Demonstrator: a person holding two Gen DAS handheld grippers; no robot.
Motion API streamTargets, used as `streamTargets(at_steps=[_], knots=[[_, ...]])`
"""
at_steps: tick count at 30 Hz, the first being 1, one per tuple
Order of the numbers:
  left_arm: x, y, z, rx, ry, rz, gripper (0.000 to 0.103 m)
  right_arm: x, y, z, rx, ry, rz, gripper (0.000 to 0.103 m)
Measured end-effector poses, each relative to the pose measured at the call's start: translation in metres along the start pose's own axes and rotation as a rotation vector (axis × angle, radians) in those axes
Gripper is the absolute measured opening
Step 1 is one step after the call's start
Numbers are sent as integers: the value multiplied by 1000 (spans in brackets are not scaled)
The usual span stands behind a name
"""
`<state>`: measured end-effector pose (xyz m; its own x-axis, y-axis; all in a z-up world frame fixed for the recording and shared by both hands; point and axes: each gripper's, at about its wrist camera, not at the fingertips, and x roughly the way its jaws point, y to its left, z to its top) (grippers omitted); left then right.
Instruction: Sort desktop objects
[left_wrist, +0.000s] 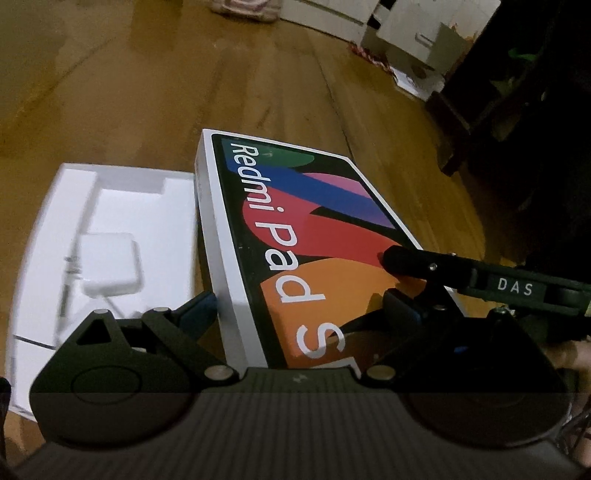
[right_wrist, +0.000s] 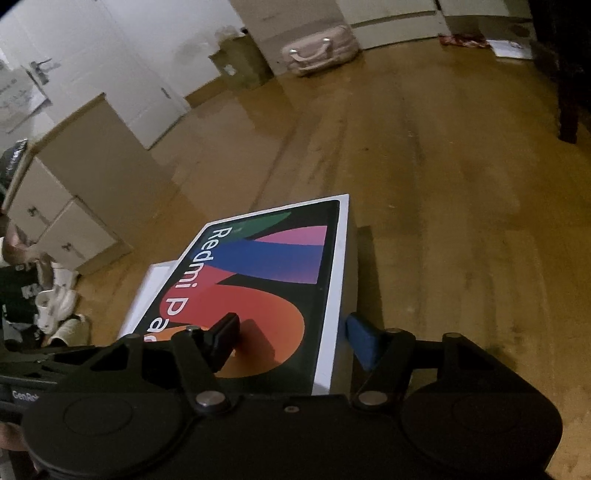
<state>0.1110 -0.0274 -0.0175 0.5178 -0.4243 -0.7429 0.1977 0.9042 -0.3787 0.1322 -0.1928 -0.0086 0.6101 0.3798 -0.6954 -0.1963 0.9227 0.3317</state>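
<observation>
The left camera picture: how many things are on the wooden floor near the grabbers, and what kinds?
Colourful printed Redmi Pad box lid: 1
White open cardboard box tray: 1
White square charger in the tray: 1
Total: 3

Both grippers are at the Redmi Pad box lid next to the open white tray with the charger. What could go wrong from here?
1. The Redmi Pad lid sits between wide-spread fingers of the left gripper and right gripper, so it may be only loosely held and could tilt or slip.
2. Lowered askew, it could catch the tray rim.
3. The charger and its cable might get pinched.
</observation>
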Motion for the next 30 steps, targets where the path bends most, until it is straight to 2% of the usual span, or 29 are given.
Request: streamTargets(at_steps=[8, 17, 24, 30], knots=[[-38, 33, 3, -33, -53, 51, 97, 9, 56, 7, -88, -3, 32, 69], [-72, 71, -2, -53, -83, 94, 97, 31, 110, 7, -141, 42, 75, 69], [-69, 109, -8, -130, -70, 98, 97, 47, 142, 1, -197, 79, 58, 69], [-55, 139, 3, -141, -42, 149, 97, 68, 147, -17, -127, 127, 84, 69]])
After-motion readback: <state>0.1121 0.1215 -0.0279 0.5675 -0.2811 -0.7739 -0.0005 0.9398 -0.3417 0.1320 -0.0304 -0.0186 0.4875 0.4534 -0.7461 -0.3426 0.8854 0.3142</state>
